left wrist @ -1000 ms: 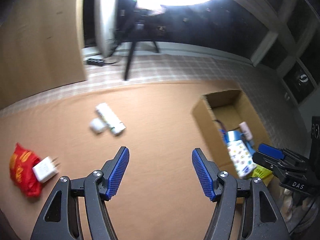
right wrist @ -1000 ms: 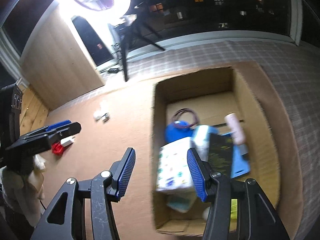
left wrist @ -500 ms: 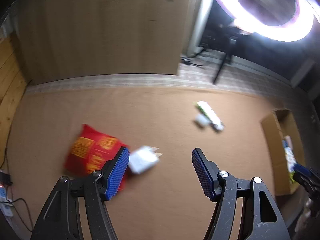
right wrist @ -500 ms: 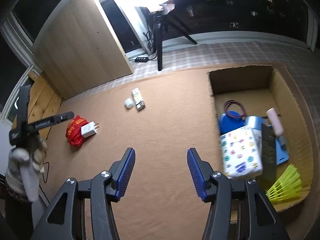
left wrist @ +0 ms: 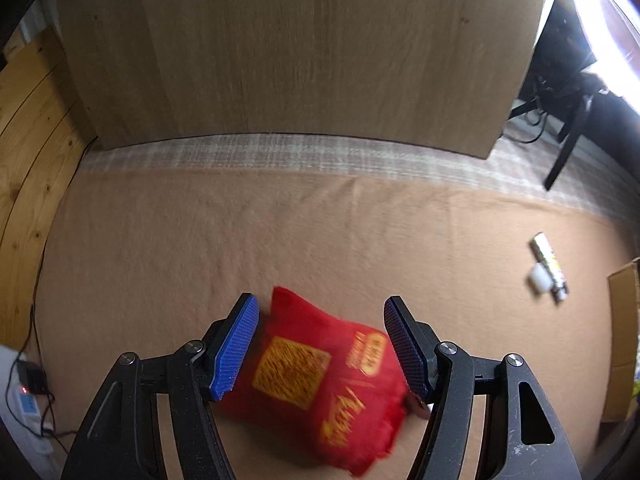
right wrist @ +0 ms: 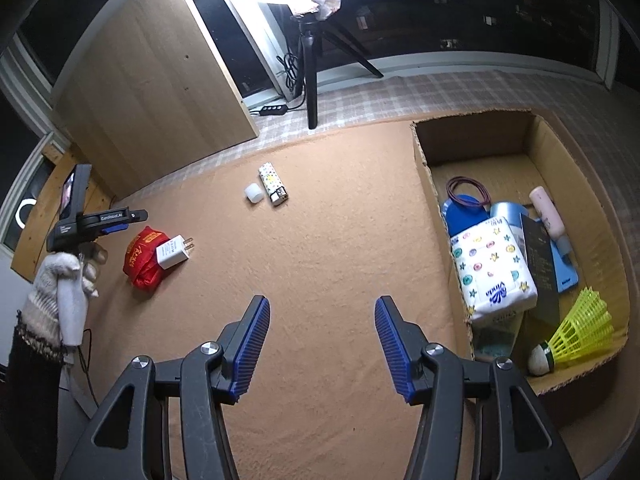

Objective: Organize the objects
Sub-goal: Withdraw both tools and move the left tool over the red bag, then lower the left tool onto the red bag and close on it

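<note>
A red snack bag (left wrist: 320, 380) lies on the tan mat between the open jaws of my left gripper (left wrist: 320, 344), which hovers just over it. In the right wrist view the same bag (right wrist: 144, 258) has a white charger plug (right wrist: 173, 253) resting on it, with the left gripper (right wrist: 120, 222) beside it. A patterned lighter (right wrist: 273, 188) and a small white cap (right wrist: 254, 193) lie mid-mat. My right gripper (right wrist: 320, 344) is open and empty over bare mat, left of the cardboard box (right wrist: 424, 160).
The box holds a tissue pack (right wrist: 492, 268), a yellow shuttlecock (right wrist: 576, 332), a pink bottle (right wrist: 546, 212) and blue items. A wooden panel (left wrist: 304, 52) stands behind the mat. A ring-light tripod (right wrist: 312, 76) stands at the back. A power strip (left wrist: 28, 404) lies at the left.
My left gripper swung left and came down over the red bag, which now sits between its jaws. My right gripper pulled back from the box over the open mat.
</note>
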